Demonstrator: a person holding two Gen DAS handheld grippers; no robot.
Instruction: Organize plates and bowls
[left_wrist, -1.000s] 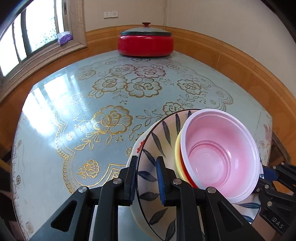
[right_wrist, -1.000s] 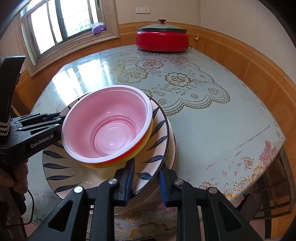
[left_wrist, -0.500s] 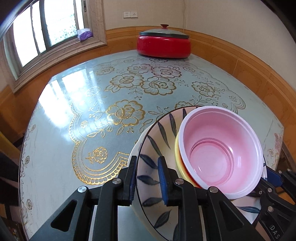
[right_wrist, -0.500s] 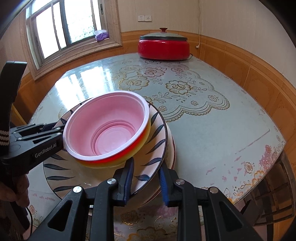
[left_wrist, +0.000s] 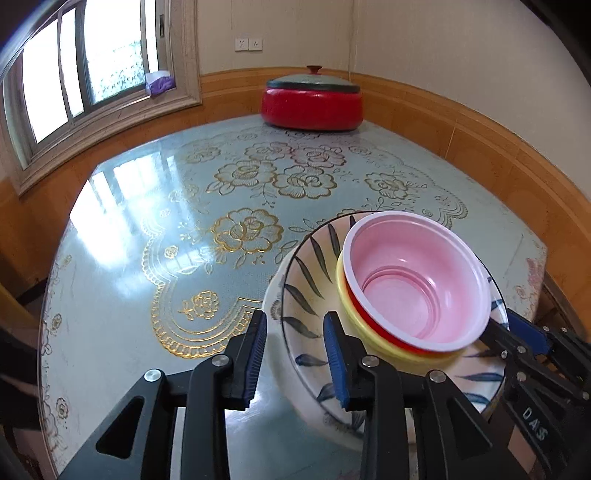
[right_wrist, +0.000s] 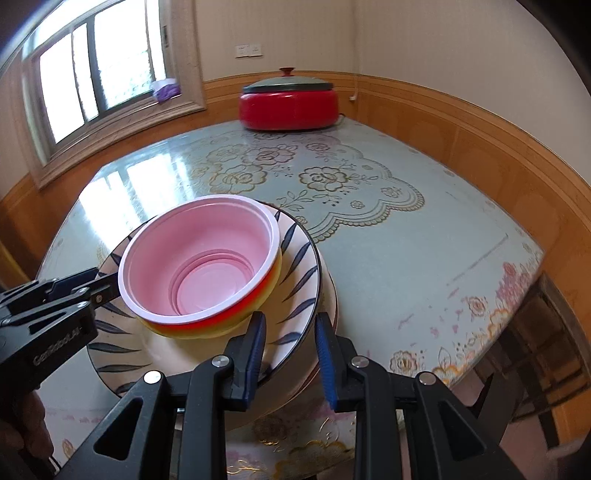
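Both claws sit on the plate (left_wrist: 301, 291) rim. My left claw (left_wrist: 295, 360) is opening, pads off it. My right claw (right_wrist: 290, 356) maybe just grips. Bowls (right_wrist: 199, 258) sit on the plate near the table's (right_wrist: 406, 258) front edge.

Home dining room: floral table (left_wrist: 147, 229), red cooker (left_wrist: 312, 107), window (left_wrist: 85, 66).

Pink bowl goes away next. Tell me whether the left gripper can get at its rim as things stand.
Probably yes: the pink bowl tops the stack, rim exposed, just beside the left gripper, whose jaws are opening around the plate's edge.
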